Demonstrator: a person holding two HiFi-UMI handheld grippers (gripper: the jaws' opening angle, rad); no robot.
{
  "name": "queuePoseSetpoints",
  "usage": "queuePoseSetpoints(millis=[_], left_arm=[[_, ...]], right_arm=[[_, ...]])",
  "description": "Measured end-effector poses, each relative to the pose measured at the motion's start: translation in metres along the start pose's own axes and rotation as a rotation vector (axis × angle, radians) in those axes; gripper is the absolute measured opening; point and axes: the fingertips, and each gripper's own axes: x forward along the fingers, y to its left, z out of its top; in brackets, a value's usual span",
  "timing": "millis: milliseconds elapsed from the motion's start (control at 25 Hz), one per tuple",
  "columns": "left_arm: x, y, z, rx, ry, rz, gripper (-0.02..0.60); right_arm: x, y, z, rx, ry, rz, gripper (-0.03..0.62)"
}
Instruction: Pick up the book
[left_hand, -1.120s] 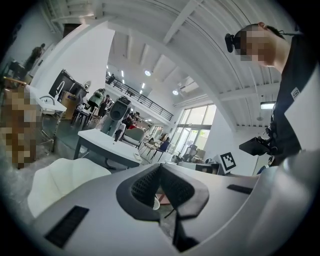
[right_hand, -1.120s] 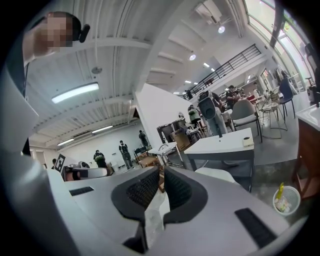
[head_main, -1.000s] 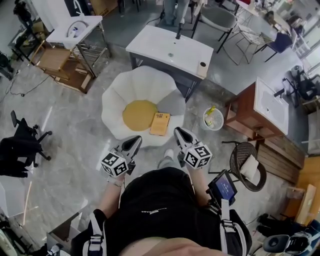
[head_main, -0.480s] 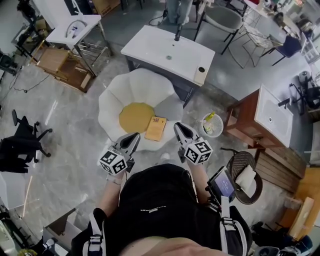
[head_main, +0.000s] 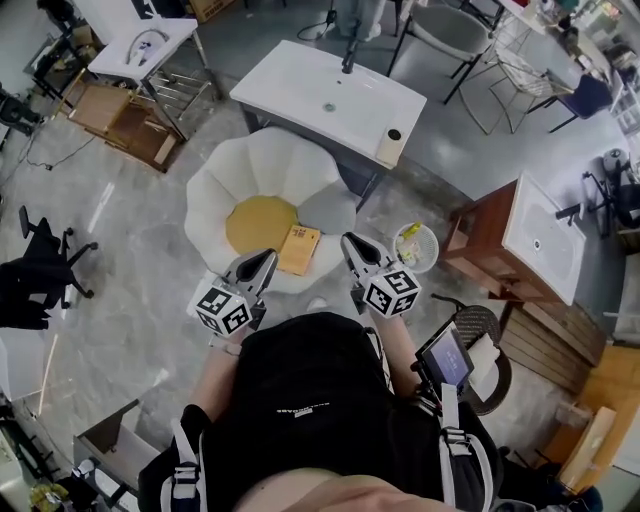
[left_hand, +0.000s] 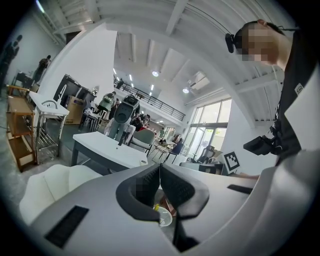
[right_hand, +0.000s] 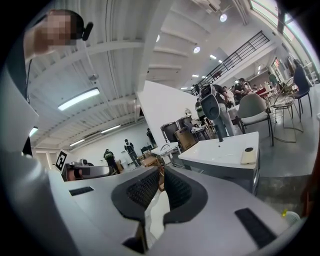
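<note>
Head view shows the book (head_main: 298, 249) lying flat on the seat of the white chair (head_main: 213, 205), just beside the yellow cushion (head_main: 260, 224). It is a little ahead of the left gripper (head_main: 266, 257) and the right gripper (head_main: 347, 241), whose fingers are pressed together and hold nothing. I judge that one gripper should spread its fingers first, then take the book by its free near edge, because a thin book on a soft seat may slide.

chair (head_main: 213, 198) front: open | petal back walls far side | table (head_main: 300, 88) close behind, maybe touching
</note>
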Motion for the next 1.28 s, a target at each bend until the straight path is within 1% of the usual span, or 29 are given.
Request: queuePoseSetpoints(millis=[120, 320, 480, 720, 1000, 1280], left_arm=[[0.011, 0.002, -0.001, 0.007, 0.004, 0.008, 0.014], [0.017, 0.009, -0.008, -0.011, 0.024, 0.03, 0.014], [0.023, 0.024, -0.015, -0.025, 0.039, 0.046, 0.014], [0.025, 0.043, -0.023, -0.046, 0.073, 0.048, 0.015], [0.024, 0.094, -0.027, -0.069, 0.118, 0.041, 0.015], [0.032, 0.152, -0.047, -0.081, 0.215, -0.014, 0.015]], right_arm=[[0.003, -0.012, 0.001, 0.01, 0.003, 0.004, 0.048], [0.009, -0.022, -0.007, 0.028, 0.029, 0.015, 0.048], [0.02, -0.027, -0.014, 0.034, 0.046, 0.024, 0.048], [0.034, -0.033, -0.023, 0.06, 0.061, -0.001, 0.048], [0.069, -0.033, -0.038, 0.087, 0.09, -0.039, 0.048], [0.103, -0.037, -0.053, 0.126, 0.094, -0.122, 0.048]])
